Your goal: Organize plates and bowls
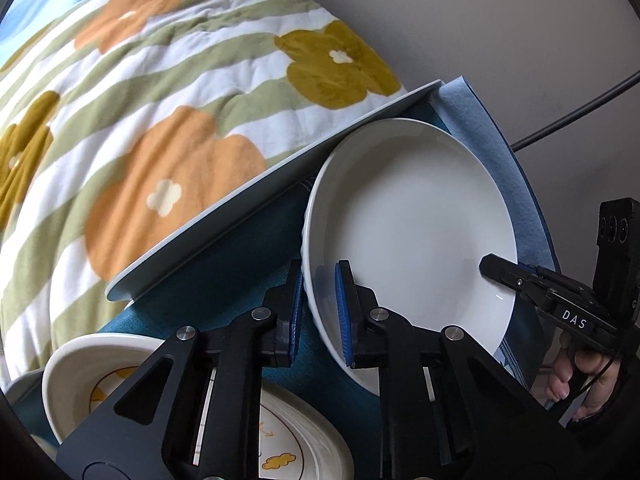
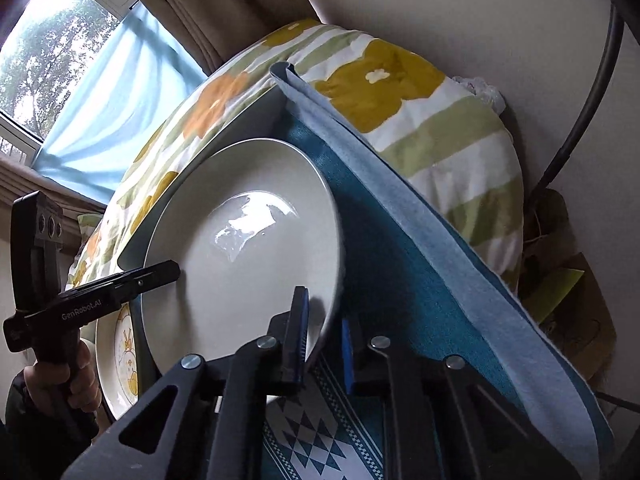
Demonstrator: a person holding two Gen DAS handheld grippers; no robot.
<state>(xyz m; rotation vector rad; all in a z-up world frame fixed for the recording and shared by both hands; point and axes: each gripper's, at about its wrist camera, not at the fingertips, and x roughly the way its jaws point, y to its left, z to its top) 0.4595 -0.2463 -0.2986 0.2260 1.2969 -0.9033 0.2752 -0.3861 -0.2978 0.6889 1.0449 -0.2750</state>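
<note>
With its blue pads pressed on either side of the rim, the left gripper [image 1: 320, 312] has its jaws nearly together on the near-left edge of the white plate [image 1: 416, 216]. One pad lies inside the plate's well, the other outside beneath the rim. The right gripper [image 2: 324, 344] holds the same plate [image 2: 244, 236] at its opposite edge in the same way, jaws drawn in close with the rim pinched between the pads. In the left wrist view the right gripper [image 1: 496, 266] reaches onto the plate's right edge, with a hand [image 1: 580, 376] around its handle; the right wrist view shows the left gripper [image 2: 172, 270] at the plate's left edge, likewise gripped by a hand [image 2: 60, 384].

The plate sits on a teal cloth [image 1: 240, 280] over the table, with a lighter blue cloth [image 2: 400, 200] at the far edge. Just to its left lies a patterned plate [image 1: 296, 432] with yellow motifs, and beside that a cream bowl [image 1: 96, 368]. A thin white board [image 1: 280, 184] stands tilted behind the white plate. Beyond it lies a floral quilt [image 1: 140, 120] with orange and mustard flowers.
</note>
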